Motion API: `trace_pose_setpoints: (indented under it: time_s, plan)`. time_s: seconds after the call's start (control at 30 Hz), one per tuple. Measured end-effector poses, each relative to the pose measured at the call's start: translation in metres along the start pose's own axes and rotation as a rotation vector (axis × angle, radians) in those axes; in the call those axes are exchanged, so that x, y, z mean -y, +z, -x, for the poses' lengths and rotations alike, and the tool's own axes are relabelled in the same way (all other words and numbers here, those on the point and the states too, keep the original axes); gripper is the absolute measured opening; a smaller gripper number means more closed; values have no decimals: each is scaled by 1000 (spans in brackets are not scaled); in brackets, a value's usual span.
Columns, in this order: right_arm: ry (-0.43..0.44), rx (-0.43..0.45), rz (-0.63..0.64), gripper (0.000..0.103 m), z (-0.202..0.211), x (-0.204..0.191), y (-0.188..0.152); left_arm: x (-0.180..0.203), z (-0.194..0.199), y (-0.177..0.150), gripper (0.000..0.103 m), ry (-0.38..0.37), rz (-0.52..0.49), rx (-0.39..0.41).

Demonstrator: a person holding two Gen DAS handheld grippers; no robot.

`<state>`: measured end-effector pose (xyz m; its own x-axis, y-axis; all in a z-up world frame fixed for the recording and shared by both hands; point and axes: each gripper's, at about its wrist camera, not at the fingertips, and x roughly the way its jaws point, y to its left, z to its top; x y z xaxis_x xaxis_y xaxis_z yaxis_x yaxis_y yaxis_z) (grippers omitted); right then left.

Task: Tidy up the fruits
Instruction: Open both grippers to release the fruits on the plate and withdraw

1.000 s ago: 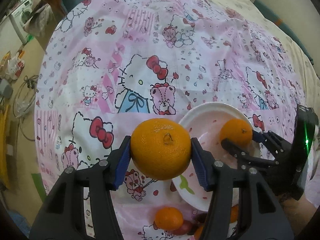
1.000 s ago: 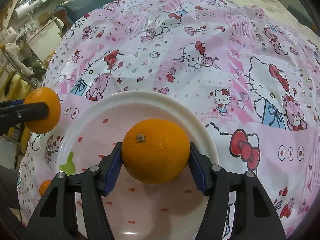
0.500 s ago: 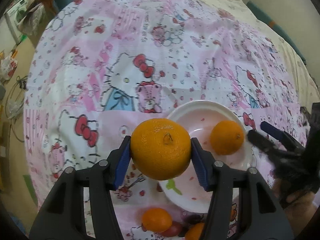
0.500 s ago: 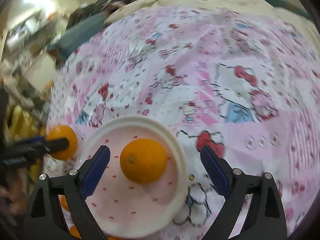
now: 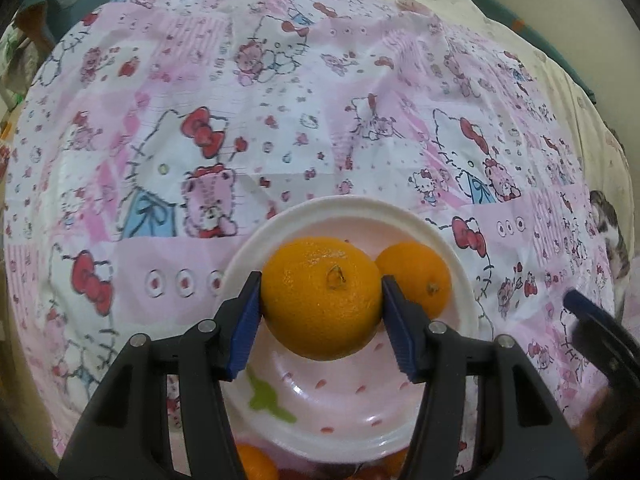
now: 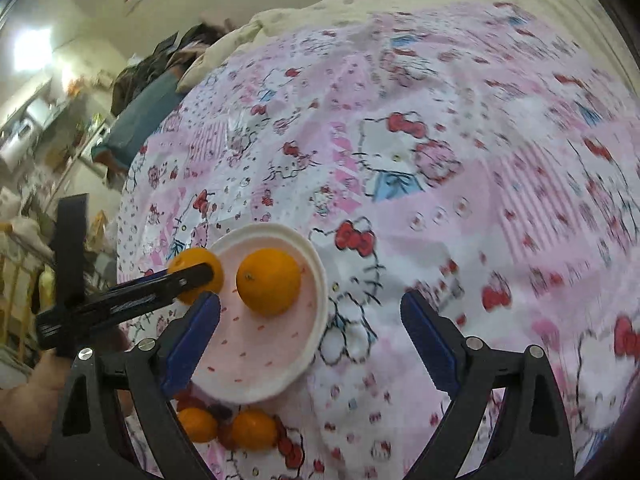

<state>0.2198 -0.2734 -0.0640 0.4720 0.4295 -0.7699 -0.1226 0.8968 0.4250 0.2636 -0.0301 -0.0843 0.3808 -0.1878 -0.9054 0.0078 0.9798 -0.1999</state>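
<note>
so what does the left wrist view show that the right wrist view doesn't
Only the left wrist view: the stem dimple of the held orange up close, pinched between the left claw pads, and the green mark on the plate.

Only the right wrist view: the right claw open and empty, two loose oranges on the cloth below the plate, and room clutter at left.

Both: the white plate with one orange resting in it, on the pink cartoon cloth.

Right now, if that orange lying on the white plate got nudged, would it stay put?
Probably not. The orange is round and lies loose, nothing gripping it, so it would likely roll. The plate has a raised rim, which might catch it. Its skin looks firm and dimpled, so probably not slippery.
</note>
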Motion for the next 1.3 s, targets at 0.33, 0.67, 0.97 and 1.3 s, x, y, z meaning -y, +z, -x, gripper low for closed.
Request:
trace_pose_setpoints:
  time_s: [0.33,0.67,0.97,1.3]
  plan:
    - [21,27,-103,94,15,11,-11,-6,-24,2,54,21,30,-31]
    - [22,39,-95,94,16,9,-9,-4,-28,-1,57,39,1,-28]
    - [-8,46,-68,94,13,5,-8,-3,-9,-3,95,51,-16,12]
    - [15,54,-42,94,16,-9,-5,-13,47,-18,95,49,16,84]
